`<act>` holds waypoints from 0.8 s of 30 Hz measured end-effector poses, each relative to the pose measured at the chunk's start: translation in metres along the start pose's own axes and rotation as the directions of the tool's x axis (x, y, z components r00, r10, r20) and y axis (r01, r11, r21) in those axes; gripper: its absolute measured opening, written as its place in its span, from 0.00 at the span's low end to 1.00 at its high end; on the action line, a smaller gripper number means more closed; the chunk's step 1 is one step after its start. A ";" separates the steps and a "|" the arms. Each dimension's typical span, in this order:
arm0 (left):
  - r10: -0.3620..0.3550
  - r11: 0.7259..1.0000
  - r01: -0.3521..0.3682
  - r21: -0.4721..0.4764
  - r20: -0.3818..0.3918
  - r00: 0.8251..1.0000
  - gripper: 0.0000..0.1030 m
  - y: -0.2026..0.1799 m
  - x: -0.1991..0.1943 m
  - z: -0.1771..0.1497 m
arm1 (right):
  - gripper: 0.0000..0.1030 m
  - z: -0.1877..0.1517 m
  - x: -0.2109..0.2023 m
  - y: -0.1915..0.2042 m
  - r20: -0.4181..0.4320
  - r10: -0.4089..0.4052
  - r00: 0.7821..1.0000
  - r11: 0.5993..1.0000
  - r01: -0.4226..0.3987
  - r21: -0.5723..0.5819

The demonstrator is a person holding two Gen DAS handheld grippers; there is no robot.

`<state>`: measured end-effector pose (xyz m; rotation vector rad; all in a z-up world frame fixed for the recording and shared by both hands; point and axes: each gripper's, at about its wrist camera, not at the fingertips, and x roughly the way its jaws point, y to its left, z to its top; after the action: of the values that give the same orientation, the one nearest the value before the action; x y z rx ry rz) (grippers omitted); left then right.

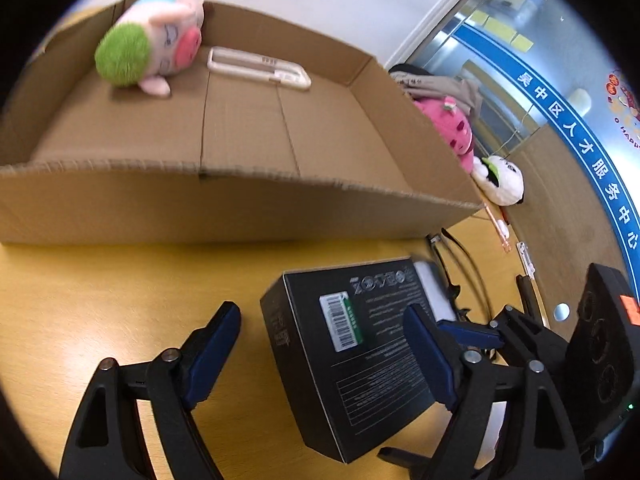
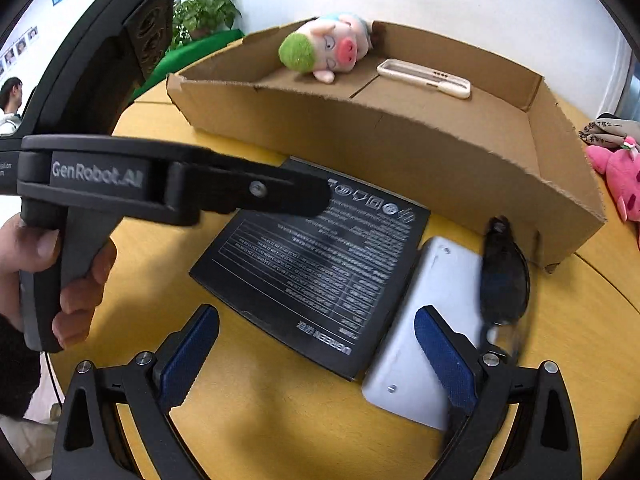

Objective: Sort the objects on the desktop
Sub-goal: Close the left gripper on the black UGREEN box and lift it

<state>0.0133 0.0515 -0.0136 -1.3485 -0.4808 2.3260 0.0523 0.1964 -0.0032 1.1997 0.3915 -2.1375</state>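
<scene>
Left wrist: left gripper [image 1: 324,344] jaws apart, straddling the flat black printed cardboard box [image 1: 352,356] on the yellow table [image 1: 100,280], pads not pressing yet. Centre on its long edges before clamping. Barcode sticker unreadable.

Right wrist: right gripper [image 2: 316,356] jaws apart, empty, over the same box, "UGREEN" legible. Left tool reads "GenRobot.AI". Brown cardboard tray [image 2: 400,148] just behind.

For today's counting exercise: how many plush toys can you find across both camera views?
3. A green-haired pig plush lies inside the cardboard box. A pink plush and a white plush sit outside, past the box's end. Others may be hidden behind the box.
</scene>
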 end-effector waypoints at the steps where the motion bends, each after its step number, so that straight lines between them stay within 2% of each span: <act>1: -0.003 1.000 0.003 -0.002 -0.010 1.000 0.78 0.001 0.003 -0.002 | 0.97 0.000 0.000 0.002 0.007 0.006 1.000 1.000 -0.006 -0.005; 3: -0.029 0.999 0.029 -0.015 -0.015 0.999 0.78 0.005 0.004 -0.004 | 0.97 0.002 0.001 0.008 0.013 0.029 1.000 0.999 -0.028 -0.017; 8: -0.036 0.999 0.036 -0.022 -0.005 0.999 0.74 0.011 -0.003 -0.010 | 0.95 -0.003 0.006 0.024 -0.004 0.046 0.999 0.996 -0.047 -0.076; 12: -0.063 0.997 0.063 -0.042 -0.002 0.998 0.72 0.016 -0.006 -0.014 | 0.94 -0.005 0.014 0.015 -0.012 0.045 0.999 0.999 -0.046 -0.017; 17: -0.056 0.997 0.056 -0.046 0.006 0.998 0.72 0.017 -0.009 -0.015 | 0.88 -0.003 0.020 0.018 0.009 0.032 0.999 0.999 -0.032 -0.006; 24: -0.035 0.998 0.035 -0.047 0.004 0.999 0.70 0.012 -0.016 -0.023 | 0.86 -0.006 0.017 0.023 0.041 0.032 0.999 0.999 -0.032 0.010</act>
<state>0.0386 0.0351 -0.0186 -1.3474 -0.5592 2.3017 0.0653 0.1765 -0.0196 1.1586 0.3410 -2.1360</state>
